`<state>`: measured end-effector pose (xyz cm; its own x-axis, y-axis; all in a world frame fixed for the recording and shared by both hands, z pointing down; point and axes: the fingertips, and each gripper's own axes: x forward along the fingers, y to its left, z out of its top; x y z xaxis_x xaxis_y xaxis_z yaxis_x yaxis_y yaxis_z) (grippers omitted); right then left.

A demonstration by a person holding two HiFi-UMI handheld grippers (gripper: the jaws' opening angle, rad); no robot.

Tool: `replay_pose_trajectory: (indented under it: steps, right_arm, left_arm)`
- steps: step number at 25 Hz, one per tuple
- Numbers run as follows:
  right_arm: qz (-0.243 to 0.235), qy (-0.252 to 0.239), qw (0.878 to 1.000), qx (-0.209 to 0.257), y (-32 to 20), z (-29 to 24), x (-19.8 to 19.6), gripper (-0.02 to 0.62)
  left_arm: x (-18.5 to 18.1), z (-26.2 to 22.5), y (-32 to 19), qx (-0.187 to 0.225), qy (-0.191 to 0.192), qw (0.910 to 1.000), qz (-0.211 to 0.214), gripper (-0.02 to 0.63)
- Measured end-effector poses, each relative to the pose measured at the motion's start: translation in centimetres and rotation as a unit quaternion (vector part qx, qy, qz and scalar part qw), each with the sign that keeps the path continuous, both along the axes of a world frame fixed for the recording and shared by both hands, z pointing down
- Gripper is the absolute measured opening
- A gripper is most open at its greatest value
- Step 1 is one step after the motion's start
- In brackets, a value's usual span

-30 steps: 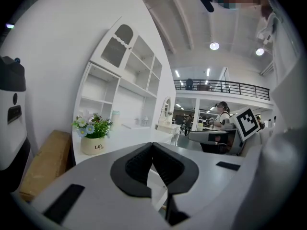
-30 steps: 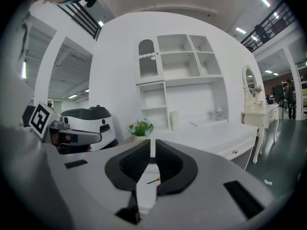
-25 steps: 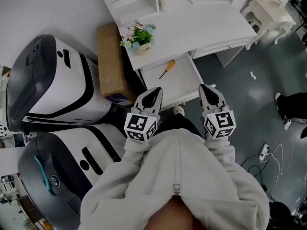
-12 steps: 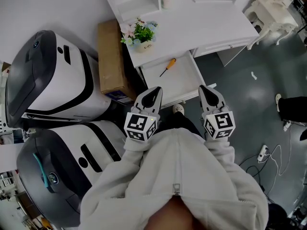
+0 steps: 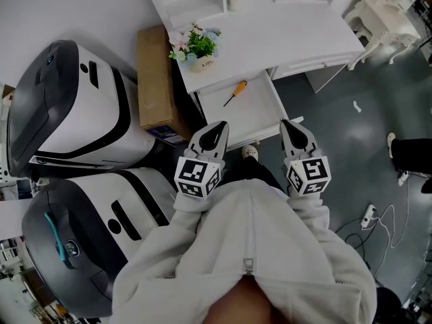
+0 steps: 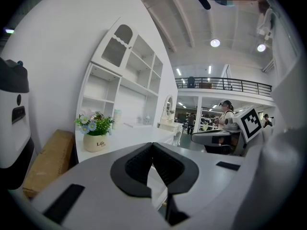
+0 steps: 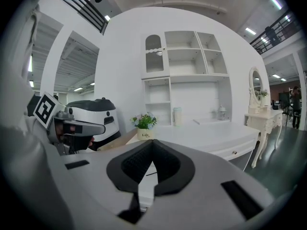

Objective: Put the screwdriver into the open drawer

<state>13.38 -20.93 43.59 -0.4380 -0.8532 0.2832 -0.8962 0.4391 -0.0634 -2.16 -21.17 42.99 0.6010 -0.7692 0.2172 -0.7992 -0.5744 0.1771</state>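
Far left, two rounded white-and-dark-grey machines (image 5: 74,106) are parked on the floor, with a flat brown cardboard box (image 5: 155,79) wedged upright between them and the white worktop (image 5: 290,32), likely just stored out of the way. A cream pot of small flowers and green leaves (image 5: 196,51) is set on the worktop's left front corner, clear of the drawer below it.

The left tongs (image 5: 217,129) are held close to the body, pointing toward the drawer front but well short of it. Their tips are pressed together and nothing is gripped between them. The open white drawer (image 5: 260,117) is pulled out from under the worktop. The orange-handled screwdriver with a thin dark shaft (image 5: 236,92) lies flat inside it, toward the back, handle end nearest the worktop edge. The right tongs (image 5: 290,125) are held the same way, level with the left, tips closed and empty.

With the tool lying in the drawer and both tongs empty and drawn back, the placing is judged done; the pose reads as rest. The drawer is left open, as the task asks nothing more. Dark grey floor (image 5: 351,133) is seen at the right.

Against the earlier frames, almost nothing is changed. The screwdriver is kept in the same spot and both tongs in the same closed pose; only the head view is drifted slightly.
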Motion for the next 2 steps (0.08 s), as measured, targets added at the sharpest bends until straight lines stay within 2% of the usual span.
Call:
replay_pose_trajectory:
  steps: [2]
  right_arm:
    - [0.001,-0.003,1.000,-0.002,-0.02,0.12,0.22,0.032]
  left_arm:
    - [0.26,0.05,0.03,0.000,-0.001,1.0000,0.002,0.017]
